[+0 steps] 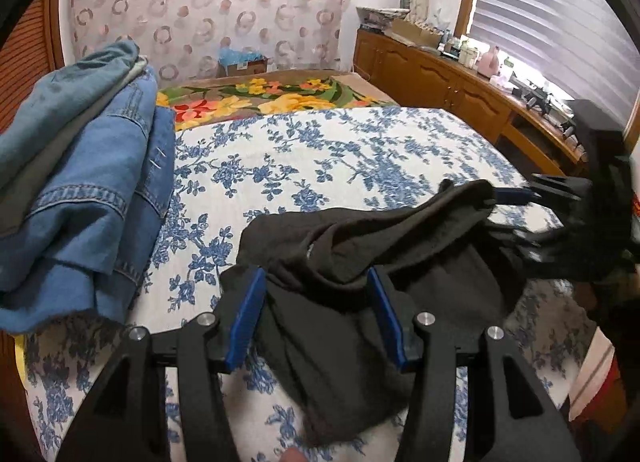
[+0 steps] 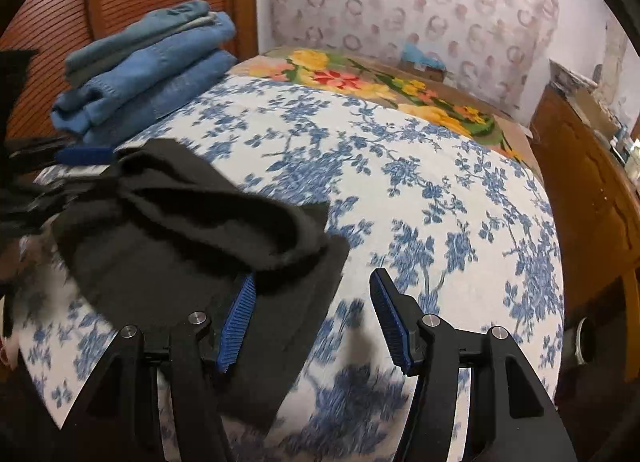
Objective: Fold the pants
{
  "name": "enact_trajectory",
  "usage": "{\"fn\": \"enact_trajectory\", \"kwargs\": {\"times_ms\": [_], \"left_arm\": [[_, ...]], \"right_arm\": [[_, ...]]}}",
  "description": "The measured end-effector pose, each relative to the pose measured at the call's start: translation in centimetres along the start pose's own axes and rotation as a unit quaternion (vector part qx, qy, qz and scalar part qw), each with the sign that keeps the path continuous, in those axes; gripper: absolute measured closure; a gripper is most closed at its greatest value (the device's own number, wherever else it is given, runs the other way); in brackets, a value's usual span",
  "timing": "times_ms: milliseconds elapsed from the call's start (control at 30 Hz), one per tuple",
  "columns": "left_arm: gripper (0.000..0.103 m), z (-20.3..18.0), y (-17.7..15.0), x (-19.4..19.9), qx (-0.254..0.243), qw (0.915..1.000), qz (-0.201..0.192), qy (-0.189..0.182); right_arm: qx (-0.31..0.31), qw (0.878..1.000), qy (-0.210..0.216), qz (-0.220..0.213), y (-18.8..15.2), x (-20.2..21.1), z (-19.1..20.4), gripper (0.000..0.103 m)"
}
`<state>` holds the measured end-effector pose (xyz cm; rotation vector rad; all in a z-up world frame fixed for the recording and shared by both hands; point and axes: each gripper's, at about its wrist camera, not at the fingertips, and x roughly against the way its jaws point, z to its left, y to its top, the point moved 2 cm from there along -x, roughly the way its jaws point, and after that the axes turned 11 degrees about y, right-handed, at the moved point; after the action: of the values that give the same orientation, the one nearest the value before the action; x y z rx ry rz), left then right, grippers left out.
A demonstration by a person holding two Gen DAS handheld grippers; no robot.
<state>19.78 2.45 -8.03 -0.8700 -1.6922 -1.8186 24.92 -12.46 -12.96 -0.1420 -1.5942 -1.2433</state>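
Observation:
Black pants (image 1: 360, 262) lie bunched on the blue-flowered bedspread (image 1: 300, 166). My left gripper (image 1: 316, 314) is open, its blue pads on either side of a raised fold of the pants. My right gripper (image 2: 312, 318) is open too; its left pad lies under the pants' edge (image 2: 208, 230) and its right pad is over bare bedspread (image 2: 440, 202). In the left wrist view the right gripper (image 1: 516, 196) shows at the pants' far right end. In the right wrist view the left gripper (image 2: 80, 156) shows at the pants' far left end.
A stack of folded blue jeans (image 1: 80, 166) sits on the bed's left side, also in the right wrist view (image 2: 144, 66). A flowered blanket (image 1: 272, 94) covers the far end. A wooden cabinet (image 1: 460, 82) with clutter runs along the right wall under a window.

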Motion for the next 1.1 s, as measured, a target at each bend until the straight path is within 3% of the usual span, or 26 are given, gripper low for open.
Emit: {"fn": "enact_trajectory", "kwargs": {"times_ms": [133, 200, 367, 733, 900, 1100], "left_arm": [[0.051, 0.0, 0.0, 0.8, -0.001, 0.9999, -0.01, -0.008], [0.051, 0.1, 0.2, 0.2, -0.006, 1.0, -0.003, 0.003], [0.051, 0.8, 0.5, -2.5, -0.005, 0.9992, 0.024, 0.033], [0.051, 1.5, 0.3, -5.0, 0.014, 0.9987, 0.037, 0.032], [0.05, 1.5, -0.2, -4.8, 0.019, 0.9991, 0.019, 0.034], [0.05, 1.6, -0.1, -4.8, 0.025, 0.9989, 0.02, 0.035]], "right_arm": [[-0.015, 1.0, -0.014, -0.016, 1.4, -0.8, -1.1, 0.044], [-0.029, 0.999, -0.032, -0.026, 1.9, -0.9, -1.8, 0.044], [-0.053, 0.997, -0.022, -0.043, 1.8, -0.2, -2.5, 0.044], [-0.051, 0.998, 0.014, -0.035, -0.6, 0.9, -0.7, 0.044], [-0.062, 0.998, 0.014, -0.027, -1.1, 0.1, -0.8, 0.055], [-0.062, 0.998, 0.015, -0.02, -1.1, -0.7, -0.8, 0.056]]}}
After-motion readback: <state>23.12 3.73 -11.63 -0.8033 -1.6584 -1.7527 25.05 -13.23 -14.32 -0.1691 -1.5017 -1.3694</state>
